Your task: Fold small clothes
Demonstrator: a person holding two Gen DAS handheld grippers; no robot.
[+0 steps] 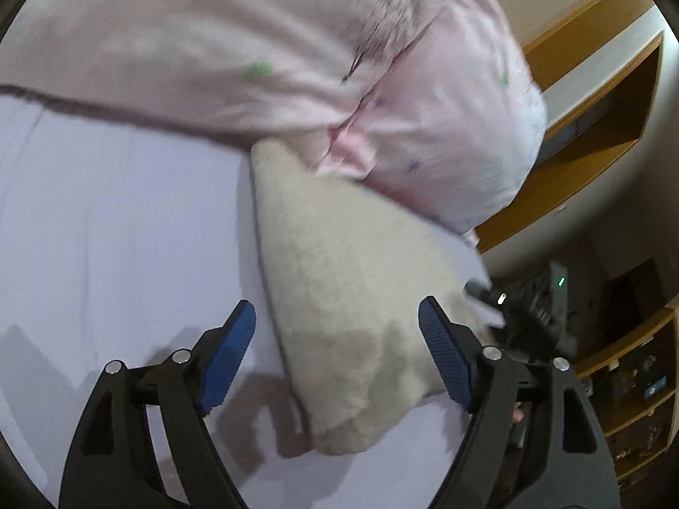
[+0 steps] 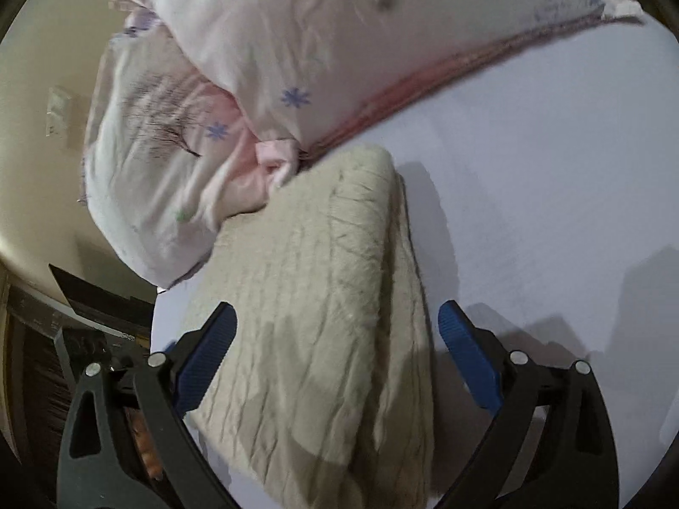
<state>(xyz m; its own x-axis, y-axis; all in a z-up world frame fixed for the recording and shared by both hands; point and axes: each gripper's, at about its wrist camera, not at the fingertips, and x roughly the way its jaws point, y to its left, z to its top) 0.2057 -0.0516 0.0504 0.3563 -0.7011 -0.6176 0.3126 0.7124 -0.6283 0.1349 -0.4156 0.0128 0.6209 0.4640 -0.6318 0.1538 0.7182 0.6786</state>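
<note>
Through my left wrist camera, a pale bed sheet (image 1: 106,220) fills the left side, with pink flowered pillows (image 1: 263,55) heaped across the top. My left gripper (image 1: 337,335) has its blue-padded fingers (image 1: 231,356) spread wide, holding nothing, one on each side of the cream knitted garment (image 1: 352,297), which lies folded on the sheet with its far corner tucked against the pillows. Past the right finger I glimpse my right gripper (image 1: 530,318), dark and blurred, with a small green light. Only this view shows the wooden shelves (image 1: 594,97) on the wall at right and a lower shelf unit (image 1: 636,381) with small items too blurred to name

Through my right wrist camera, a beige wall with a light switch (image 2: 57,116) sits at far left, seen only here, above a dark object (image 2: 85,292) off the bed's edge. My right gripper (image 2: 337,339) is also open wide and empty, fingers (image 2: 469,356) straddling the garment (image 2: 318,297); here its ribbed knit and layered right edge show clearly. The pillows (image 2: 297,42) touch its far end, and bare sheet (image 2: 551,148) spreads to the right
</note>
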